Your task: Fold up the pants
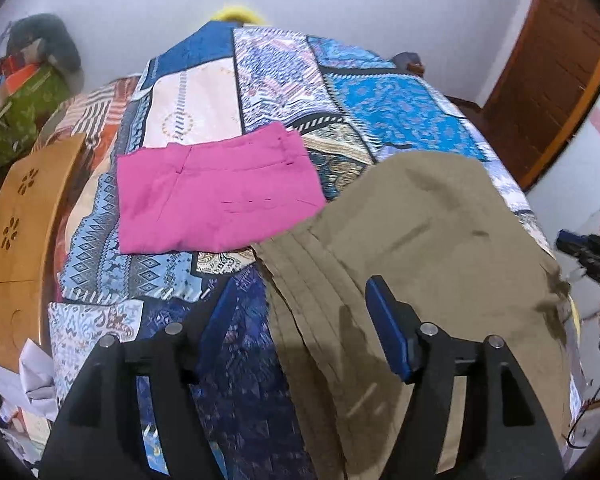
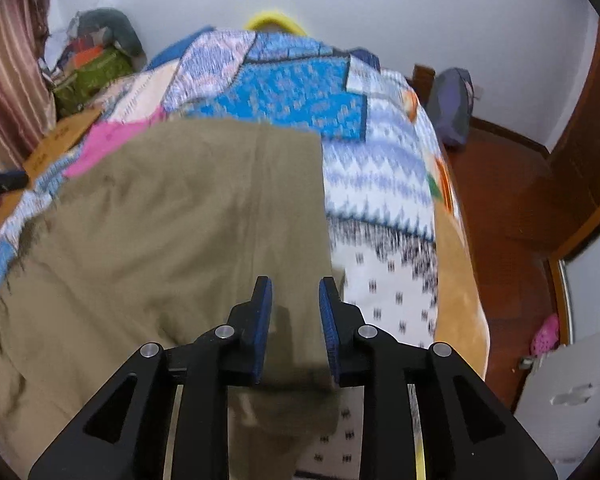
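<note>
Khaki pants (image 1: pixel 420 232) lie spread on the patterned bedspread (image 1: pixel 284 80), with layered folded edges at their left side. My left gripper (image 1: pixel 300 300) is open above that left edge, one blue pad over the bedspread and one over the khaki cloth. In the right wrist view the khaki pants (image 2: pixel 172 232) fill the left and middle. My right gripper (image 2: pixel 294 292) is open, its jaws a narrow gap apart, over the pants' right edge. The right gripper also shows at the far right of the left wrist view (image 1: pixel 588 248).
Folded pink pants (image 1: pixel 216 192) lie on the bed beyond the khaki ones. A wooden stool (image 1: pixel 16 240) stands left of the bed. A pile of bags (image 1: pixel 28 92) sits in the far left corner. A backpack (image 2: pixel 452 108) and wooden door (image 2: pixel 580 152) are at the right.
</note>
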